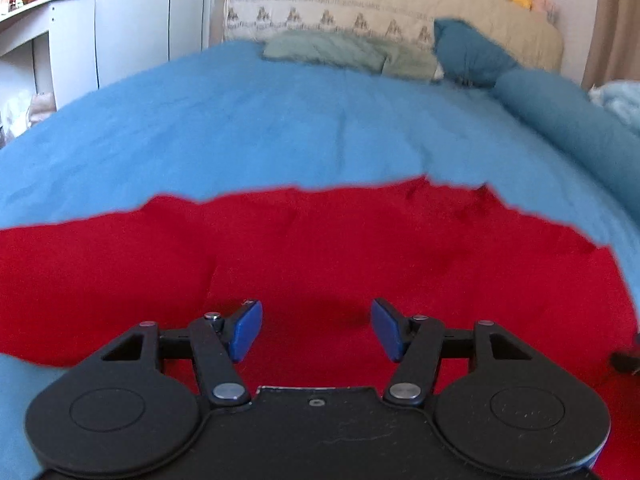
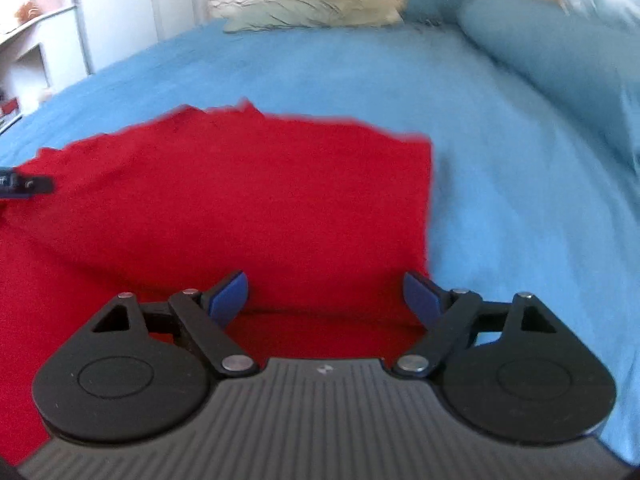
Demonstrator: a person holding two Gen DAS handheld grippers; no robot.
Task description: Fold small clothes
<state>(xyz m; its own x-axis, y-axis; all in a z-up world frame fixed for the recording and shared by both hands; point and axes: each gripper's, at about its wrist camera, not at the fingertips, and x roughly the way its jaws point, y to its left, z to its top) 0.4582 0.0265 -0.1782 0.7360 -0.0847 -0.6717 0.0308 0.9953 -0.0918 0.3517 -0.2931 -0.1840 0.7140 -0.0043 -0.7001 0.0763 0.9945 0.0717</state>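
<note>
Red cloth [image 1: 320,256] lies spread on the blue bed [image 1: 240,128], filling the lower half of the left wrist view and the left and centre of the right wrist view. Its right edge in the right view is straight, like a fold line; the far edge is ragged and wavy.

Left gripper [image 1: 316,330] hovers over the cloth, fingers [image 1: 246,332] apart, nothing between them. Right gripper [image 2: 326,300] sits at the cloth's right edge, fingers [image 2: 228,300] wide apart, nothing clamped. A bit of the left gripper shows at the left edge of the right view.

Handling, my guess: light, soft, limp knit, not slippery, not fragile. It will sag and crease when lifted, so pinch at the corners or along an edge, one gripper per corner, and keep it taut. A mid-panel pinch would bunch it.

Pillows [image 1: 352,50] at the top, far off.
</note>
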